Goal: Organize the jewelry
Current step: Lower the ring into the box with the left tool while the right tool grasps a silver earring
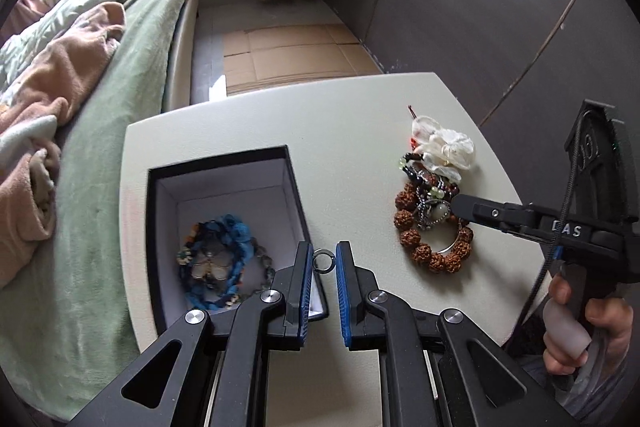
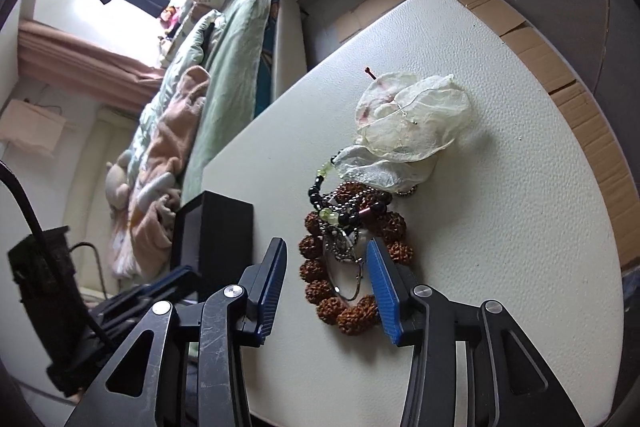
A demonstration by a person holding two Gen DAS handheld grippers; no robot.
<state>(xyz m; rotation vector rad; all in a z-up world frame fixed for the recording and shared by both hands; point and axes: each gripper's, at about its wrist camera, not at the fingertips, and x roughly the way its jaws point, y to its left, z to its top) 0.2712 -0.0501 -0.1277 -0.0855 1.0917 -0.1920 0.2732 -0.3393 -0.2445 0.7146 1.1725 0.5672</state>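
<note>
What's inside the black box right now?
Inside the black box, a blue braided bracelet lies coiled with beaded strands and a pale pendant. The left gripper, holding a small ring, covers the box's near right corner.

Legible text, one entry: on your right gripper (image 1: 456,205), seen from the left wrist, white letters "D", "A", "S" sit on the black body behind the fingers (image 1: 480,211). You'll find nothing else readable.
</note>
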